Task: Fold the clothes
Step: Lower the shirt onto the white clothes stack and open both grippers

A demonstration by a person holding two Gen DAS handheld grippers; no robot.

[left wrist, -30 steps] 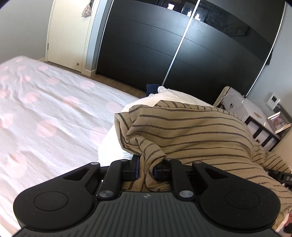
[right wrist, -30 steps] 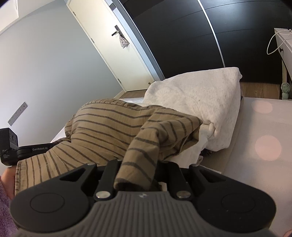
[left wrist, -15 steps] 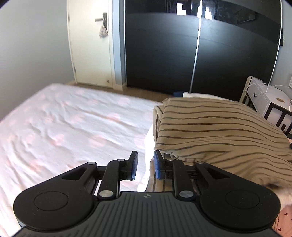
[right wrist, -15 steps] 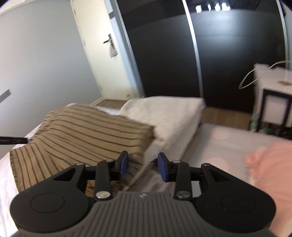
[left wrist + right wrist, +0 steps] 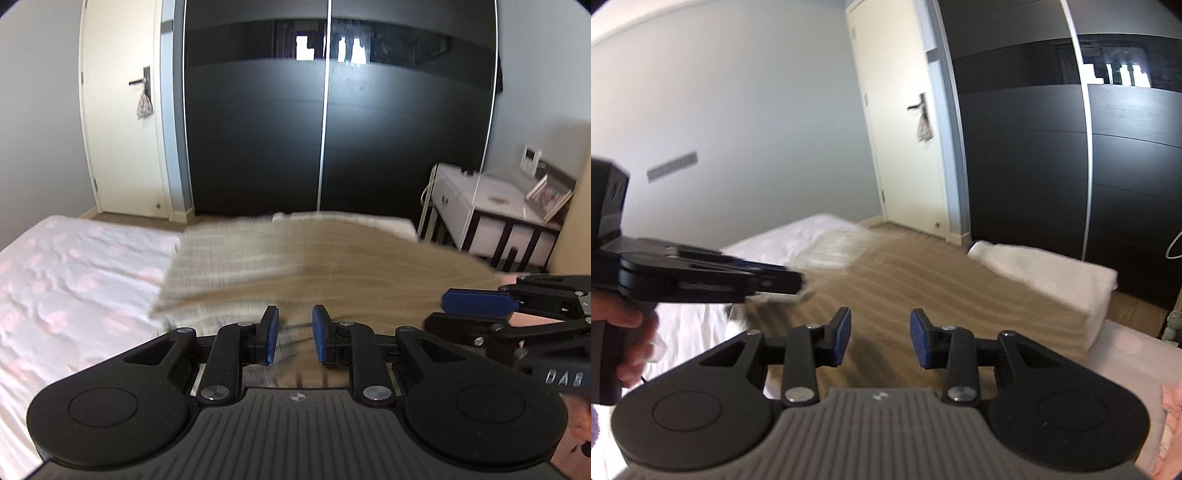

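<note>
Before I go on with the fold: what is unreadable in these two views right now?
- Striped garment: motion-blurred in both views, so its edges cannot be judged.
- Garment's near edge: hidden behind the left gripper body, left wrist view.
- Pink cloth: cut off by the right wrist frame edge.
- White towel: partly covered by the garment.

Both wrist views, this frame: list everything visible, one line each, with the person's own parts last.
Striped garment: one, tan with dark stripes, blurred, lying on the bed partly over the white towel.
White towel: one, folded, beyond the garment.
Bed sheet: one, white with pink spots, covering the bed.
Pink cloth: one, at the right edge of the right wrist view.
Wardrobe: one, black, sliding doors, behind the bed.
Door: one, cream, small pouch on its handle.
Side table: one, white with a dark frame, right of the bed.
Left gripper: open, above the garment.
Right gripper: open, above the garment.
Hand: one, gripping the left gripper's handle.
</note>
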